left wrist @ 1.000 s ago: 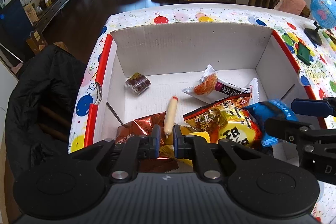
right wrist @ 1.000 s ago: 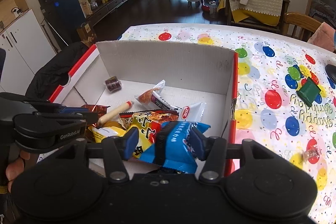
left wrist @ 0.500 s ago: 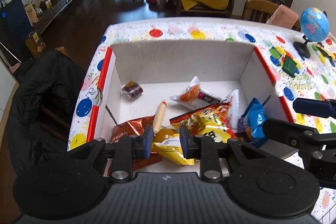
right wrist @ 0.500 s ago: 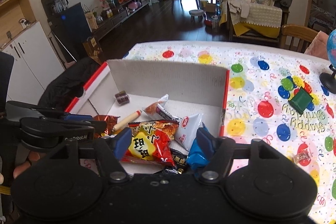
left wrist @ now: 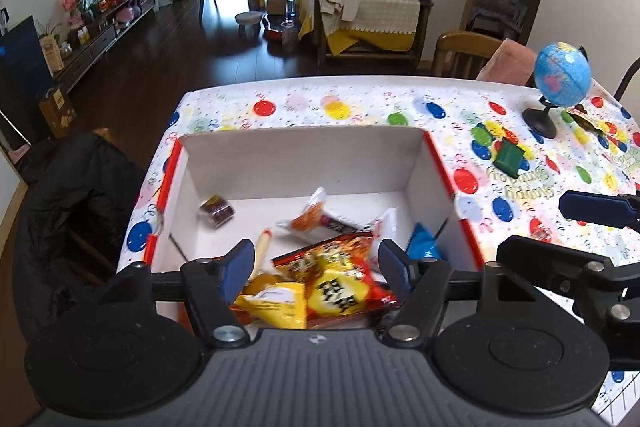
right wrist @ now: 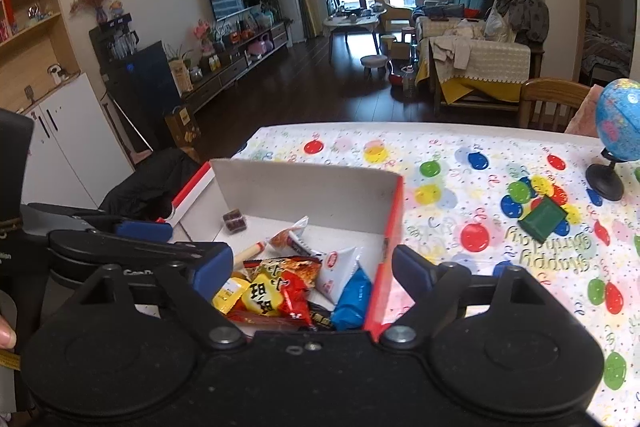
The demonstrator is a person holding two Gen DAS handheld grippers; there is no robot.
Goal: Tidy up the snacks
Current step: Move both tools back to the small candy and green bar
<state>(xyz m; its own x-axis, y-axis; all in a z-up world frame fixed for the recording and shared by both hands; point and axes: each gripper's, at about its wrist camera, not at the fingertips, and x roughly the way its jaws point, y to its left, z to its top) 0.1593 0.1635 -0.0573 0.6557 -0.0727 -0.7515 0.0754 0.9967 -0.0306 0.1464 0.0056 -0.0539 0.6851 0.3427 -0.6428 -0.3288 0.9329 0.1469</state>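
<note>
Snack packets, red, yellow, blue and white, lie heaped in the open white cardboard box.

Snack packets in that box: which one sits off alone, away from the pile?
The small dark brown packet, alone near the box's far left corner. The rest overlap in a heap nearer the cameras.
</note>
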